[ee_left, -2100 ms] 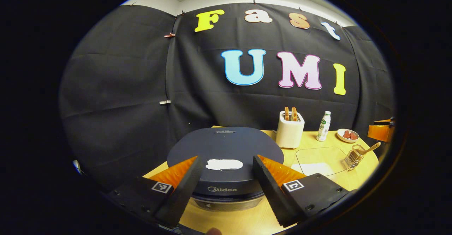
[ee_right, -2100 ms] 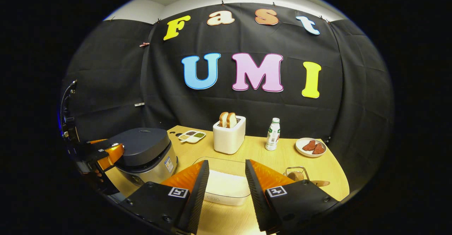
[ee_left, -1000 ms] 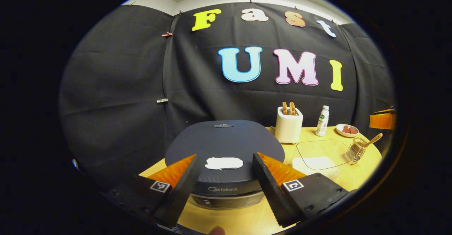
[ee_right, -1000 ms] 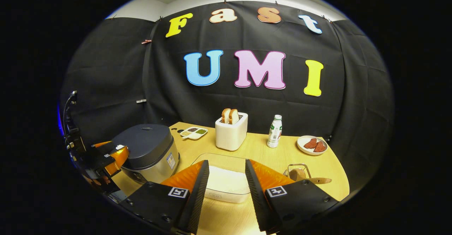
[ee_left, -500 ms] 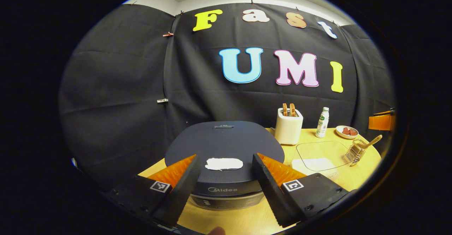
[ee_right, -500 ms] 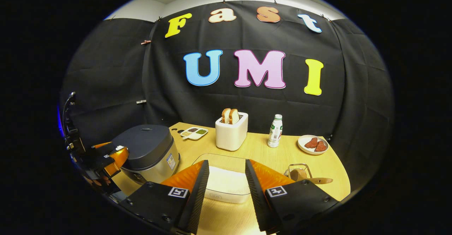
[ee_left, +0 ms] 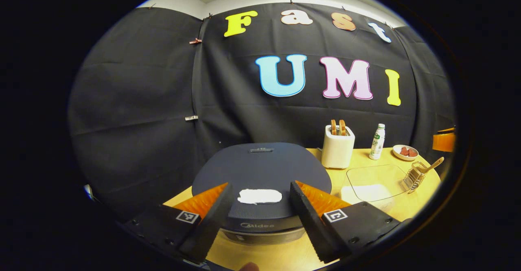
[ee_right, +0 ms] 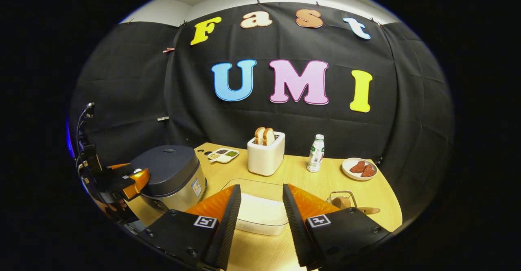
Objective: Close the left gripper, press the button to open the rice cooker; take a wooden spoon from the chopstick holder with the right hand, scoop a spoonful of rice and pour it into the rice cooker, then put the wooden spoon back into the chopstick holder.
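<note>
The dark rice cooker point(ee_left: 260, 173) stands shut in front of my left gripper point(ee_left: 260, 195), whose open fingers frame the white button point(ee_left: 259, 196) on the lid's front edge without touching it. In the right gripper view the cooker point(ee_right: 173, 177) sits at the left with the left gripper point(ee_right: 130, 179) at its front edge. My right gripper point(ee_right: 258, 199) is open above the clear box of white rice point(ee_right: 260, 214). The wire chopstick holder point(ee_right: 342, 201) with the wooden spoon point(ee_right: 364, 210) lies to its right, also seen as the holder point(ee_left: 413, 176) with the spoon handle point(ee_left: 433, 164).
On the wooden table point(ee_right: 309, 181) stand a white toaster point(ee_right: 265, 153) with bread, a small bottle point(ee_right: 316, 148), a plate with reddish pieces point(ee_right: 359, 168) and a divided dish of grains point(ee_right: 222, 154) behind the cooker. Black cloth walls close the back and sides.
Both grippers have only drifted slightly; the left one has edged a little nearer the cooker's button. Both stay open and nothing has been taken hold of.
</note>
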Motion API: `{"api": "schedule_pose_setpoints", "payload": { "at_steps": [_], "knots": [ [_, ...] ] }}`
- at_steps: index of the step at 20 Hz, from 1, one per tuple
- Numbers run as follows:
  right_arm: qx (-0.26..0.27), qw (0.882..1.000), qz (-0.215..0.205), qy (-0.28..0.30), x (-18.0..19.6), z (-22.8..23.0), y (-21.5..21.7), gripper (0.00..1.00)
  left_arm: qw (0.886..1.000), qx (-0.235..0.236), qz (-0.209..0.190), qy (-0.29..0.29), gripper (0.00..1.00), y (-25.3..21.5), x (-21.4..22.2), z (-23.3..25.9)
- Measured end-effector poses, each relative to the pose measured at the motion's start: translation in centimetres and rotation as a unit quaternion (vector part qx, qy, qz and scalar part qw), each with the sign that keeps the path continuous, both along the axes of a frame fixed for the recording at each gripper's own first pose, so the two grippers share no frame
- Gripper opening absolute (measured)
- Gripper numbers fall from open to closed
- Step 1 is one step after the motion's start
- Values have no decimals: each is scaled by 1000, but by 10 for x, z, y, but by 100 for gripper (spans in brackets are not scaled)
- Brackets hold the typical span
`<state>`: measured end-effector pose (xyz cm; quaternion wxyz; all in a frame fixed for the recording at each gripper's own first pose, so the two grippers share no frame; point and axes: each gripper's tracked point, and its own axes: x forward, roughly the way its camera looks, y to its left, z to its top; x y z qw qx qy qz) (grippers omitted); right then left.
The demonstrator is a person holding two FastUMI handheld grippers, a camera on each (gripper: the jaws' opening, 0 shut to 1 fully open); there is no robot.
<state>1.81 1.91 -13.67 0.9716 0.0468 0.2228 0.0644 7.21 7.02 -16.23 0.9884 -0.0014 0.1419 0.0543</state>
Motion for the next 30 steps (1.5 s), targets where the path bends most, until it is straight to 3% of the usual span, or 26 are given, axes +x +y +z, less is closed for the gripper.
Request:
{"api": "schedule_pose_setpoints", "payload": {
  "at_steps": [10, 20, 22, 30],
  "knots": [
    [-6, 1000, 13, -20, -7, 14, -4, 65, 997, 24, -15, -73, 93, -29, -4, 74],
    [-10, 999, -26, -41, -14, 29, -33, 68, 993, 12, -45, -113, 91, -75, -45, 125],
    [-14, 999, -29, -44, -17, 32, -35, 76, 993, 13, -47, -109, 94, -78, -49, 127],
    [-21, 996, -65, -61, -19, 48, -38, 77, 987, 29, -93, -125, 96, -82, -46, 137]
  ]
}}
